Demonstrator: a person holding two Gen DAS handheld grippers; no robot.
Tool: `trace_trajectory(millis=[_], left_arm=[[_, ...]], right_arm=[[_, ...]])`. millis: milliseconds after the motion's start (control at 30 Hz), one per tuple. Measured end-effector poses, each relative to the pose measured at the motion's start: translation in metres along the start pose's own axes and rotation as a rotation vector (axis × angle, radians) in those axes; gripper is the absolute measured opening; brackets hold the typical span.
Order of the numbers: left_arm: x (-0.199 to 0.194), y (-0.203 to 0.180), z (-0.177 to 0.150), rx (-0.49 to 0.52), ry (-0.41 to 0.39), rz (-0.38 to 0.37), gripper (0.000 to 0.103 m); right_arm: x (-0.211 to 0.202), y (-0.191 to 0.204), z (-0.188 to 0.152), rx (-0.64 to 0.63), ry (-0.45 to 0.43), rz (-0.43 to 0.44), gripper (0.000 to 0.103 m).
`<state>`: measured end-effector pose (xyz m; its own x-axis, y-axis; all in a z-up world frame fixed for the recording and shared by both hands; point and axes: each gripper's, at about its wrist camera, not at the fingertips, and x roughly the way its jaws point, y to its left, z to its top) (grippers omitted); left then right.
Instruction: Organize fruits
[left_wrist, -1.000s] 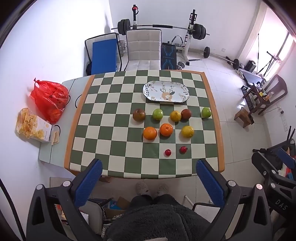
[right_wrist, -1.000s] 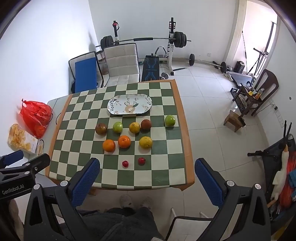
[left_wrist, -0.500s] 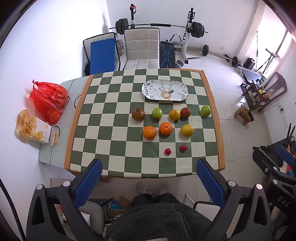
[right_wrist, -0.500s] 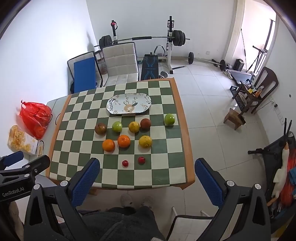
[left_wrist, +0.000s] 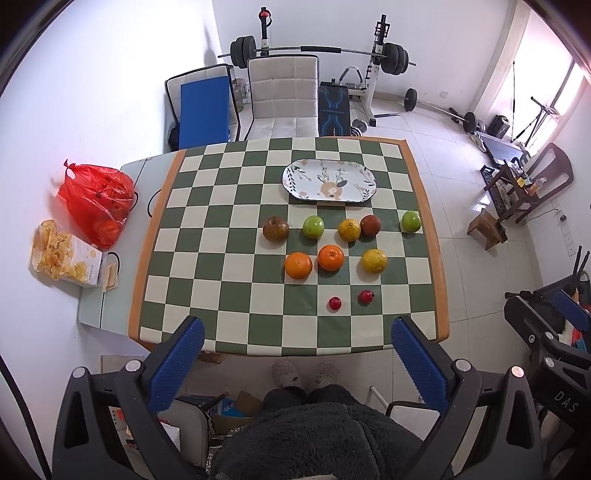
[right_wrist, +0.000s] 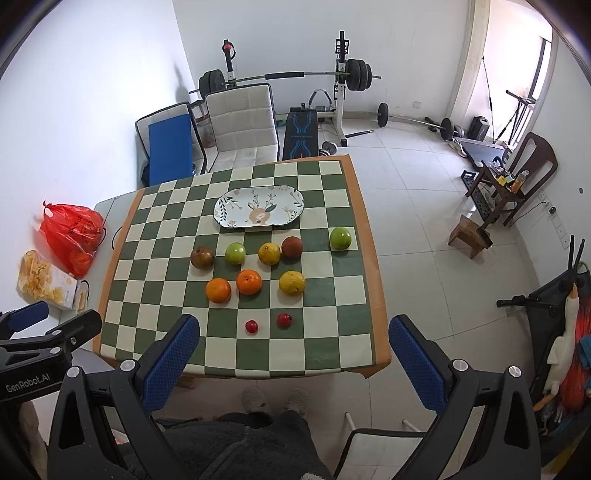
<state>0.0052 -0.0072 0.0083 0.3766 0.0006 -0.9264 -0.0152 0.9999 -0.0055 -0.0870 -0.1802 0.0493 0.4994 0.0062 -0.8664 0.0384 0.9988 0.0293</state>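
Several fruits lie on the green-and-cream checkered table (left_wrist: 229, 266): a brown apple (left_wrist: 275, 228), two green apples (left_wrist: 313, 226) (left_wrist: 411, 220), a yellow citrus (left_wrist: 349, 229), a dark red fruit (left_wrist: 370, 225), two oranges (left_wrist: 298, 264) (left_wrist: 330, 257), a yellow-green citrus (left_wrist: 374, 260) and two small red fruits (left_wrist: 335, 303) (left_wrist: 365, 296). An empty floral oval plate (left_wrist: 328, 180) sits behind them. My left gripper (left_wrist: 295, 347) and right gripper (right_wrist: 293, 345) are open and empty, held high above the table's near edge.
A red plastic bag (left_wrist: 96, 199) and a snack box (left_wrist: 64, 254) lie on the side shelf at the left. Two chairs (left_wrist: 282, 92) stand behind the table. Gym gear lines the far wall. My left gripper also shows in the right wrist view (right_wrist: 29, 332).
Both grippers have risen or pulled back slightly; the table looks a little lower and farther in the views. The fruits have not moved.
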Motion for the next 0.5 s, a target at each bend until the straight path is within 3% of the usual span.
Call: trace_trajectory(millis=[500], left_arm=[[0.003,-0.002,0.010,0.007,-0.002,0.000,0.103]], right_arm=[[0.005,0.007,0.011,0.005,-0.004,0.000,0.103]])
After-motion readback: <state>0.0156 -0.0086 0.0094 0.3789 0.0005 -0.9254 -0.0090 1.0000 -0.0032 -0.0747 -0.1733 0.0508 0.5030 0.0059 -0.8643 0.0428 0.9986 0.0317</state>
